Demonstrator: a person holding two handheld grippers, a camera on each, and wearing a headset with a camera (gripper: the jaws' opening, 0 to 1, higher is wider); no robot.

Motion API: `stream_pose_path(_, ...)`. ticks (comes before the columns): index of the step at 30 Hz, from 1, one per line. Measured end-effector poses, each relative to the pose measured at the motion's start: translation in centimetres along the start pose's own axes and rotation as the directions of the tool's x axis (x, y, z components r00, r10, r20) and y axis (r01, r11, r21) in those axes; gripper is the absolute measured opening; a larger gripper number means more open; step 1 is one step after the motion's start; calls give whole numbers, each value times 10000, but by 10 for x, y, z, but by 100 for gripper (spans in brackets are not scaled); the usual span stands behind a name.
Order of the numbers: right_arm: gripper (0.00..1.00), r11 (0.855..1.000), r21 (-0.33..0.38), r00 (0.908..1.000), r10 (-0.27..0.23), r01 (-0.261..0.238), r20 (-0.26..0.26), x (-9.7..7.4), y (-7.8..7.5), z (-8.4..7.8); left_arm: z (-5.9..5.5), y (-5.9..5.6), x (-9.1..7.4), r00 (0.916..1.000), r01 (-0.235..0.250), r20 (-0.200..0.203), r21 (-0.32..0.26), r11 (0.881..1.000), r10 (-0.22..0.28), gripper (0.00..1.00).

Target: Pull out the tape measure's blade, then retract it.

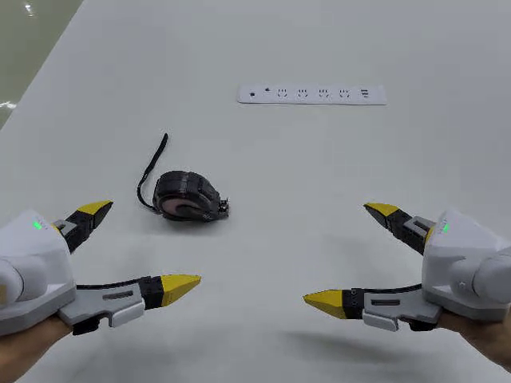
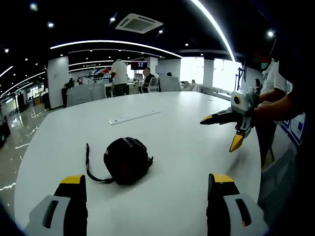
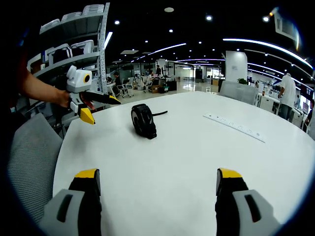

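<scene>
A black tape measure point(image 1: 186, 196) lies on the white table point(image 1: 303, 159), its blade wound in and a black wrist strap point(image 1: 150, 171) trailing behind it. My left gripper point(image 1: 145, 249) hovers open at the near left, short of the tape measure point(image 2: 126, 160). At the near right my right gripper point(image 1: 351, 257) is open too, farther from the tape measure point(image 3: 143, 120). Each gripper has yellow-tipped fingers with nothing between them. The right gripper point(image 2: 229, 129) appears in the left gripper view and the left gripper point(image 3: 98, 108) in the right gripper view.
A white power strip point(image 1: 312, 95) lies flat at the back of the table, beyond the tape measure. The table's left edge point(image 1: 36, 68) runs diagonally at far left. Office chairs, shelves and people stand in the background past the table.
</scene>
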State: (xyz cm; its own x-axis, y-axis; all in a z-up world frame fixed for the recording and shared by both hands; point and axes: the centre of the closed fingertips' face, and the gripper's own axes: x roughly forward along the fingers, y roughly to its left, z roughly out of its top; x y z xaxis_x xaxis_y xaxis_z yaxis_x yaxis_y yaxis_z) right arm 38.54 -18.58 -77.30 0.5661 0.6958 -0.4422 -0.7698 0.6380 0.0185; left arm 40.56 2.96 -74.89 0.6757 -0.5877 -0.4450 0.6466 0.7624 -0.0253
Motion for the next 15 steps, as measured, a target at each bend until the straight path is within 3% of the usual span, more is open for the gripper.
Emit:
stream_pose_path(6,100,9996,226,9998,-192,190,69,-12,2,-4,3,-4,-5,9998,-89,181,34,10000,88,100)
stream_pose_path(15,100,9991,331,9996,-275,272,97,-19,11,-7,-3,-8,-14,9998,-78,162,128,9999,76,100)
